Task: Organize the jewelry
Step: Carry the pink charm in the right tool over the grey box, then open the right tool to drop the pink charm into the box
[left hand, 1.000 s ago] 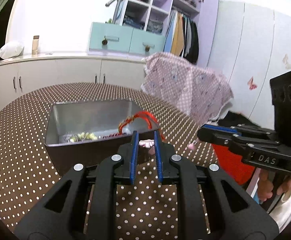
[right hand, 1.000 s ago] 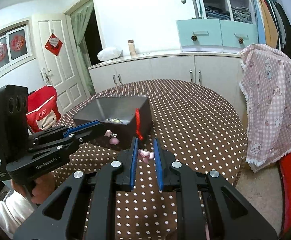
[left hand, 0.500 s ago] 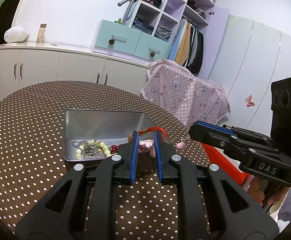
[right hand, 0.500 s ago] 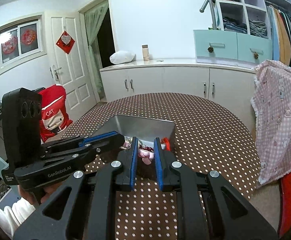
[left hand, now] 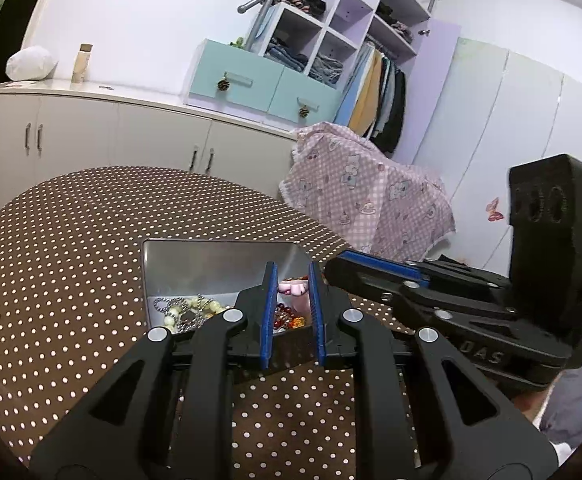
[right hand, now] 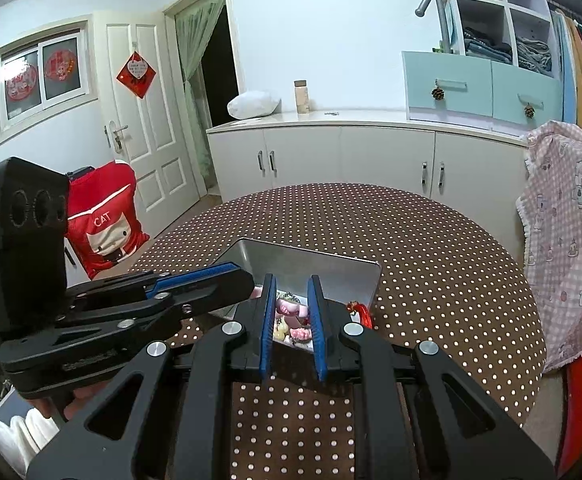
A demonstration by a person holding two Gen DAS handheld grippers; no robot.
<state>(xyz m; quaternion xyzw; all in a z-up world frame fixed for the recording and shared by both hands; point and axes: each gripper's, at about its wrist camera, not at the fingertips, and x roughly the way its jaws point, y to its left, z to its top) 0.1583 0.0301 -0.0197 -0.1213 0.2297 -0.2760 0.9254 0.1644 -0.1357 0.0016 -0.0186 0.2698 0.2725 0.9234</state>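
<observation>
Holding pink jewelry piece (left hand: 293, 289) crosswise betw L gripper (left hand: 293, 280) jaws.

A pink beaded bracelet (left hand: 293, 289) is pinched between the blue pads of my left gripper (left hand: 293, 280), its other end caught in my right gripper (right hand: 293, 309), so it hangs over the open metal tin (left hand: 159, 264) on the table. Inside the tin lie a pale bead string with silver chain (left hand: 187, 309) and some amber-red beads (left hand: 287, 318) (a red cord (right hand: 361, 312) dangles at the tin's near corner)
</observation>
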